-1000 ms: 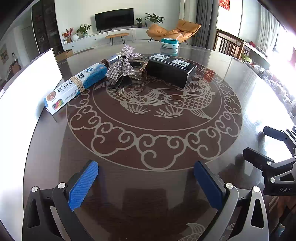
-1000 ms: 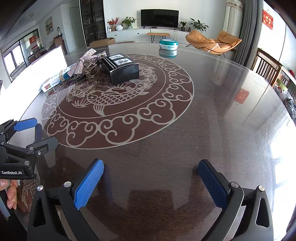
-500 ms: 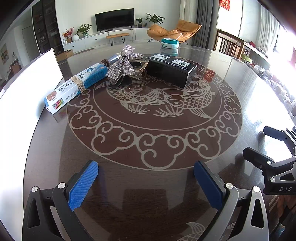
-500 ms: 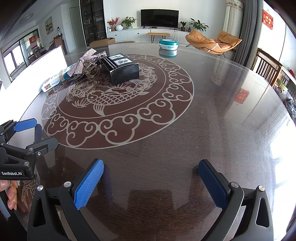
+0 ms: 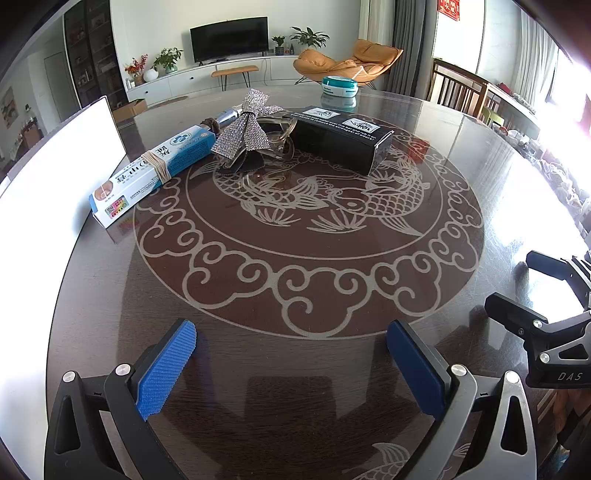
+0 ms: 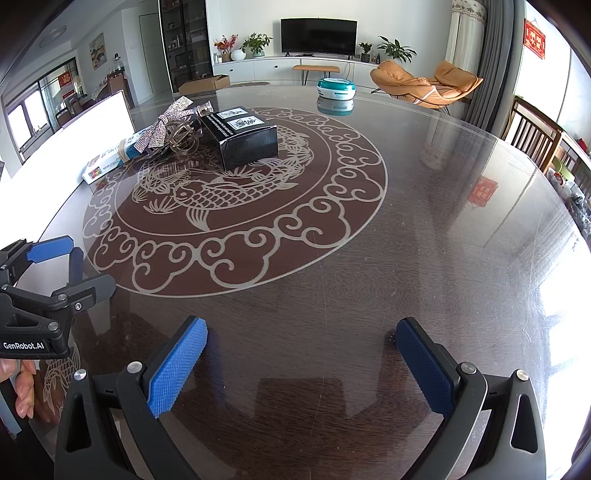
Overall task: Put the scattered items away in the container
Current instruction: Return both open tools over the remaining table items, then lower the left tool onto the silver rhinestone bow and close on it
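1. Room for moving is wide: the near half of the round bench [image 5: 295, 369] is bare dark wood under glass, and the whole right side in the right wrist view is bare too.
2. Left tongs [image 5: 291, 363] hover low over the near rim, blue pads wide apart, holding nothing.
3. Right tongs [image 6: 301, 363] hover likewise over the near rim, pads wide apart and empty; the two tools sit side by side, each showing at the edge of the other's view.
4. Scattered items cluster at the far left of the fish medallion: a blue-and-white carton [image 5: 155, 173] with a rubber band around it, a sparkly silver bow [image 5: 245, 127] lying over a clear hair claw [image 5: 279, 138], and a black box [image 5: 341, 138] just to the right of them.
5. A white container [image 5: 55, 173] stands along the left edge of the bench, its wall just beside the carton's near end.
6. A teal-and-white round tub [image 5: 340, 85] sits apart near the far rim.
7. Writing: the carton bears Chinese characters, the black box has white labels with small print too fine to read, the left tool's body reads "GenRobot.AI" and the right tool's reads "DAS".
8. The bench top is glossy, inlaid with pale carp and cloud scrolls, and reflects the windows.
9. Beyond it are a television [image 6: 318, 35] on a white cabinet, potted plants, an orange lounge chair [image 6: 424, 83] and wooden chairs on the right.
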`<state>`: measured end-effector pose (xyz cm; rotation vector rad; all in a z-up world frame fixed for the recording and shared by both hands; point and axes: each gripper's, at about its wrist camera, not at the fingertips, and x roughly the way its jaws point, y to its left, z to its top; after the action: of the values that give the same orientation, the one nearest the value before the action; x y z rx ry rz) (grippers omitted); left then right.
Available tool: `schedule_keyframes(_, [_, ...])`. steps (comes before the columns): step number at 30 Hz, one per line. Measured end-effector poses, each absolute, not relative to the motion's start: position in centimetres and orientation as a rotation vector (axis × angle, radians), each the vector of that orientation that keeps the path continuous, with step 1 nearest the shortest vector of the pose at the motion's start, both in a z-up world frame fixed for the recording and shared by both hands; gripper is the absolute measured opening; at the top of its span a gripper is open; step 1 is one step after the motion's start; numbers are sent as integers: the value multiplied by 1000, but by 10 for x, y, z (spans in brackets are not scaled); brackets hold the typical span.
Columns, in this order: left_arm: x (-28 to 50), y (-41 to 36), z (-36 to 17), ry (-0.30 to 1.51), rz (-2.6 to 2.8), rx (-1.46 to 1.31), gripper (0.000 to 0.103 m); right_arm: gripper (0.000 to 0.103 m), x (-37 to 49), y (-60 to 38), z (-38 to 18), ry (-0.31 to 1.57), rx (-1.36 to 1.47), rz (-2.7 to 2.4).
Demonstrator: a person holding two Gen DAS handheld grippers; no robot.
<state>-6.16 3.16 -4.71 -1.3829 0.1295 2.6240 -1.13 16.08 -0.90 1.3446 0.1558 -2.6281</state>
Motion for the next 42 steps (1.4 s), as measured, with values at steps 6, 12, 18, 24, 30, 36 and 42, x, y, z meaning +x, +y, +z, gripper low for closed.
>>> schedule_keyframes(6, [-66,31,-47,144,2601,-1386,103,102,-11,161,-9,156,1345,-2628])
schedule_keyframes(12, [-79,28,-46,164,2570,-1396,103,103,-11,161,-9,156,1345,-2627])
schedule_keyframes(18, [-120,21,-46,163,2578,-1390,103,103,-11,161,-9,157,1344,-2626])
schedule_keyframes(24, [-174,19,-46,151,2593,-1395,103,103,-11,161,-9,157,1344,-2625])
schedule_keyframes(30, [-205,21,-46,175,2566,-1377,103,103,-11,161,-9,158,1343,-2624])
schedule_keyframes(36, [-219,23,-45,218,2509,-1349,103,103,-11,161,-9,158,1342,-2622])
schedule_keyframes(42, [-227,25,-44,240,2478,-1332,103,103,-11,161,-9,159,1341,-2621])
